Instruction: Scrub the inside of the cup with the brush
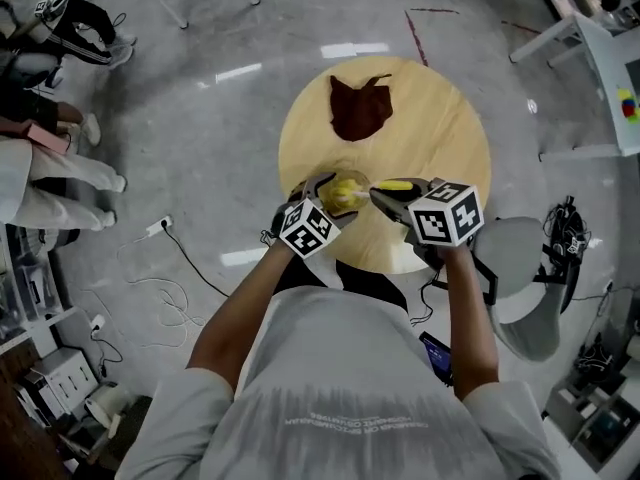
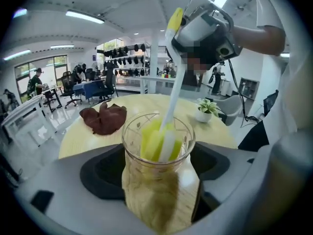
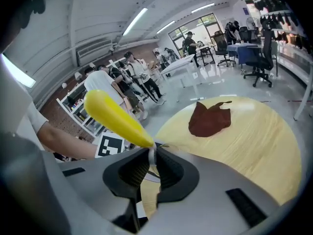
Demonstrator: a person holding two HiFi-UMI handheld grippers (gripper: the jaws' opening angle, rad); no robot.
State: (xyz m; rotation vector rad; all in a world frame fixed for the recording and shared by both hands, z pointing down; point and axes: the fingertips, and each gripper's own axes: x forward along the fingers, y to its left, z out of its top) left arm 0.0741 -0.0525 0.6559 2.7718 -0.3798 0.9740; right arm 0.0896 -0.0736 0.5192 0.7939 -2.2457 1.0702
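A clear glass cup (image 2: 159, 185) sits between the jaws of my left gripper (image 2: 156, 165), which is shut on its sides. In the head view the cup (image 1: 345, 193) is over the near edge of the round wooden table (image 1: 440, 118). My right gripper (image 3: 152, 168) is shut on the thin white stem of a brush with a yellow handle (image 3: 117, 119). The brush's yellow-green and white head (image 2: 159, 141) is down inside the cup, its stem (image 2: 173, 94) rising out of the mouth. In the head view the right gripper (image 1: 385, 196) stands just right of the left gripper (image 1: 328, 203).
A crumpled brown cloth (image 1: 360, 106) lies at the table's far side. A small potted plant (image 2: 205, 110) shows in the left gripper view. A grey chair (image 1: 530, 288) stands at the right, and people (image 1: 50, 168) stand at the left with cables on the floor.
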